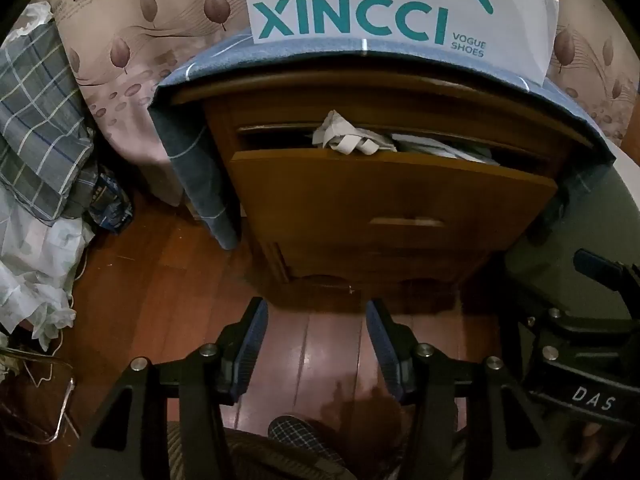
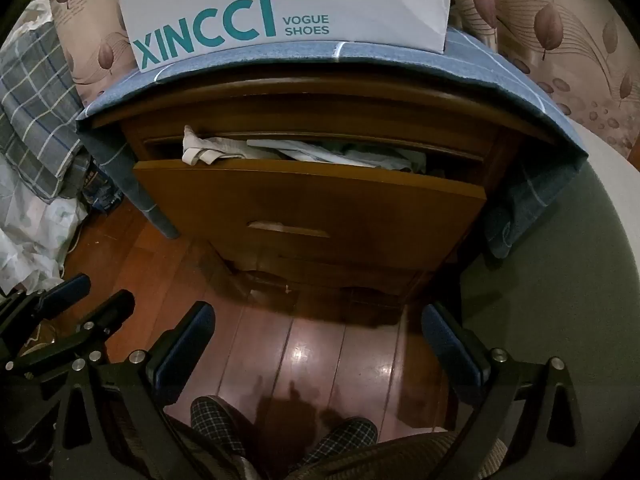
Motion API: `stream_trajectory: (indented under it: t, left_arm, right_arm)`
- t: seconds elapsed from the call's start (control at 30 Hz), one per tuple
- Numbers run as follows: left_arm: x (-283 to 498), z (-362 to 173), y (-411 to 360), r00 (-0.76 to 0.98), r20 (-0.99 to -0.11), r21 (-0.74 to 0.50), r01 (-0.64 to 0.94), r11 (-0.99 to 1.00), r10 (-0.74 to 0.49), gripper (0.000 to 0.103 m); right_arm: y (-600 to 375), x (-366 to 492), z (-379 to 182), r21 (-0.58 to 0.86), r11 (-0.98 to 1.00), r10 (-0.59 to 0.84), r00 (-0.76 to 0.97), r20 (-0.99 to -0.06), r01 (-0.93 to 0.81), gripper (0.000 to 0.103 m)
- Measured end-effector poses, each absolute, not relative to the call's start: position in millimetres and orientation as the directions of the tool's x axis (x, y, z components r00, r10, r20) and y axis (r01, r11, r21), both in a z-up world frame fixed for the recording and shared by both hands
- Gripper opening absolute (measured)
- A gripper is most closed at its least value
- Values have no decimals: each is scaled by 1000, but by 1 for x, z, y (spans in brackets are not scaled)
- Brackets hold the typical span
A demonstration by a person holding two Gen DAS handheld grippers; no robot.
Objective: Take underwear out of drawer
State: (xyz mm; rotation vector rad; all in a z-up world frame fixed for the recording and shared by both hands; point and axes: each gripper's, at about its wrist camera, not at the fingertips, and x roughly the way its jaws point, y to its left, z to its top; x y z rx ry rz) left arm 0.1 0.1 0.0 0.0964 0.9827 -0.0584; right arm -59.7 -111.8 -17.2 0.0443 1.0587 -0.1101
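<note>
1. Nearest the cameras, the person's checked slippers (image 2: 218, 420) stand on the glossy wooden floor (image 2: 320, 344), directly below both grippers.
2. The left gripper (image 1: 316, 344) hangs over bare floor, pitched steeply down. Its 2 fingers stand partly apart and nothing lies between them.
3. The right gripper (image 2: 316, 344) hangs just beside it on the right, also pitched down. Its fingers are spread wide and clamp nothing; only floor shows in the gap.
4. Each gripper shows at the edge of the other's view; the 2 are close together but not touching.
5. Beyond the grippers stands a wooden nightstand (image 1: 352, 256). Its top drawer (image 1: 384, 184) is pulled partway out, with a recessed handle (image 1: 406, 222) in its front panel.
6. The underwear (image 1: 346, 136), a crumpled beige garment with a pale band, sits in the left part of the open drawer and rides up over the front edge. Neither gripper touches it.
7. To its right inside the drawer lies more folded pale fabric (image 2: 340, 152); what it is cannot be told.
8. A blue cloth (image 1: 320, 54) with thin white lines covers the nightstand top and hangs down both sides.
9. On that cloth stands a white shoe box (image 1: 400, 4) printed "XINCC1 VOGUE SHOES" in teal.
10. At the left, a grey plaid bundle (image 1: 36, 120) lies above crumpled white plastic (image 1: 36, 264).
11. Farthest back hangs a leaf-patterned curtain (image 1: 132, 24).
</note>
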Motion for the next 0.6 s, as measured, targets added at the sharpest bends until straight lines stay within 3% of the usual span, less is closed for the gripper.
stream_trajectory:
  t: [0.6]
  left_arm:
    - [-2,0,0,551,-834,63,93,994,1,52]
  right_arm:
    - [-110,-57,-17,-28,993,-79,483,-872,112,102]
